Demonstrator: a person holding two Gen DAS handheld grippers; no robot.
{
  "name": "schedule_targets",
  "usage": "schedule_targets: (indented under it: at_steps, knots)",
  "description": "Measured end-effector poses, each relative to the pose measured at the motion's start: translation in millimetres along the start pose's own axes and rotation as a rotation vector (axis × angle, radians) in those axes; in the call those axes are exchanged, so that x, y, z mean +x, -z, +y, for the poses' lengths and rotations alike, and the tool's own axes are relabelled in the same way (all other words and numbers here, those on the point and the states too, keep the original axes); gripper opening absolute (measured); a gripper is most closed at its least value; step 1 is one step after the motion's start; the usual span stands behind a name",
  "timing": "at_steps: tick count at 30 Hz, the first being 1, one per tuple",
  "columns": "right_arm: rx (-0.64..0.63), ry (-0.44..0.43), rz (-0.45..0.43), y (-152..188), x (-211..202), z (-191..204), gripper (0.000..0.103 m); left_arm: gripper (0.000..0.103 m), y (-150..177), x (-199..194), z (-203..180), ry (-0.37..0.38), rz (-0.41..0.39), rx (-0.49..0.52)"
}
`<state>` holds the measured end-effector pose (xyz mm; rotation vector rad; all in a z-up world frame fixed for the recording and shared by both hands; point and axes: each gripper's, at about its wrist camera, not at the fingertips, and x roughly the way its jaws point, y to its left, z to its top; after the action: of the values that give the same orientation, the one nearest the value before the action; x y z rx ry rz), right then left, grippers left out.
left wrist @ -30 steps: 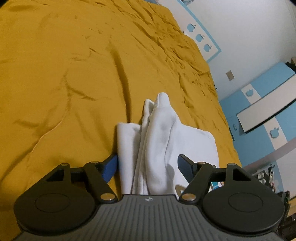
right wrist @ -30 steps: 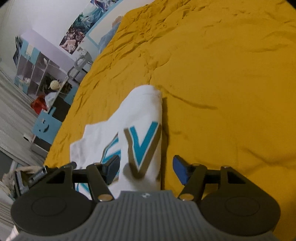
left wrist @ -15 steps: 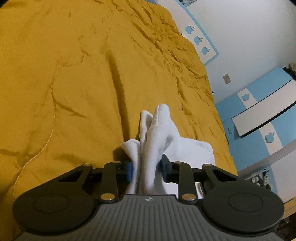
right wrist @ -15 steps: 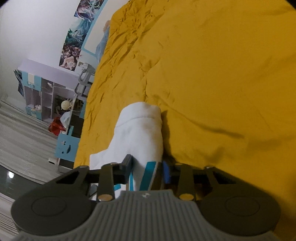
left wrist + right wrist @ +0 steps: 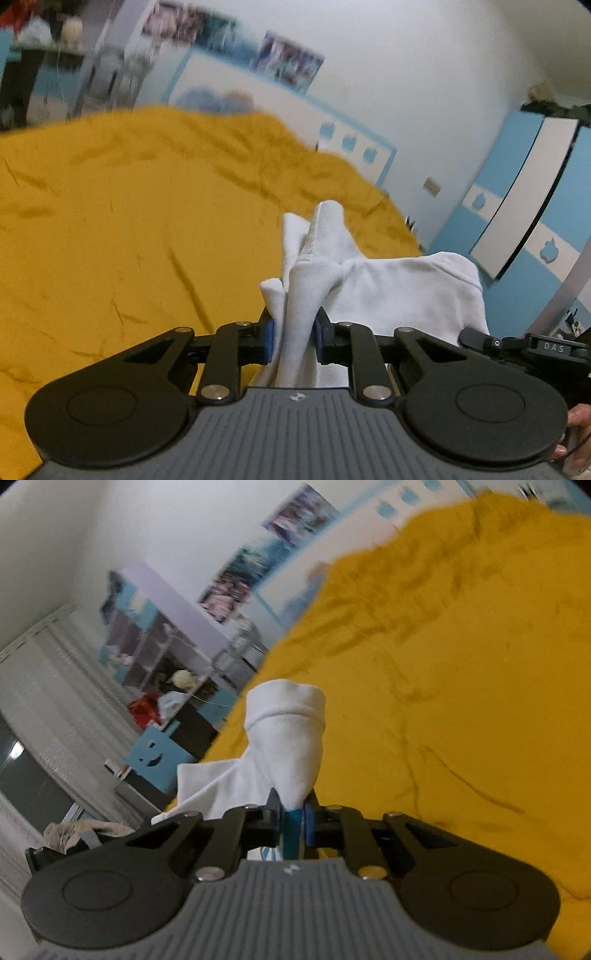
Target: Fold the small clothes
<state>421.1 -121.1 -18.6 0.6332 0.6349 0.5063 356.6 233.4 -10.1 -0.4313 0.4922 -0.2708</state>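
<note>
A small white garment (image 5: pixel 388 284) with a teal print hangs between my two grippers, lifted off the yellow bedspread (image 5: pixel 110 229). My left gripper (image 5: pixel 293 338) is shut on a bunched white edge of it, which sticks up past the blue pads. My right gripper (image 5: pixel 293 821) is shut on another edge of the white garment (image 5: pixel 288 738), with teal print showing between the pads. The cloth stands up in a rolled point ahead of each gripper. The right gripper's body shows at the right edge of the left wrist view (image 5: pixel 524 347).
The yellow bedspread (image 5: pixel 461 664) fills the space ahead and below. A blue and white wardrobe (image 5: pixel 535 206) stands at the right. Shelves and a blue box (image 5: pixel 155 760) with clutter stand beside the bed at the left. Posters hang on the white wall.
Both grippers closed on the garment, then rose and tilted up. The garment has come off the bedspread and the room's walls have come into view.
</note>
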Motion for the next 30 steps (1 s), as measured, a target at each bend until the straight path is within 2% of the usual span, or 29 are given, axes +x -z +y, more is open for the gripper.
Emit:
schedule_targets:
  at_steps: [7,14,20,24,30]
  knots:
    - [-0.078,-0.059,-0.087,17,-88,62,0.006,0.022,9,-93,-47,0.046,-0.155,-0.019]
    - [-0.172,-0.071,-0.201,32,-206,102,0.006,0.022,11,-143,-101,0.166,-0.202,-0.003]
    - [-0.207,-0.022,-0.233,42,-286,114,0.006,0.022,19,-163,-128,0.245,-0.156,-0.011]
    - [-0.188,-0.004,-0.255,55,-326,110,0.006,0.022,31,-165,-135,0.270,-0.118,0.010]
    - [-0.111,0.063,-0.199,69,-330,81,0.006,0.022,50,-150,-126,0.241,-0.014,-0.005]
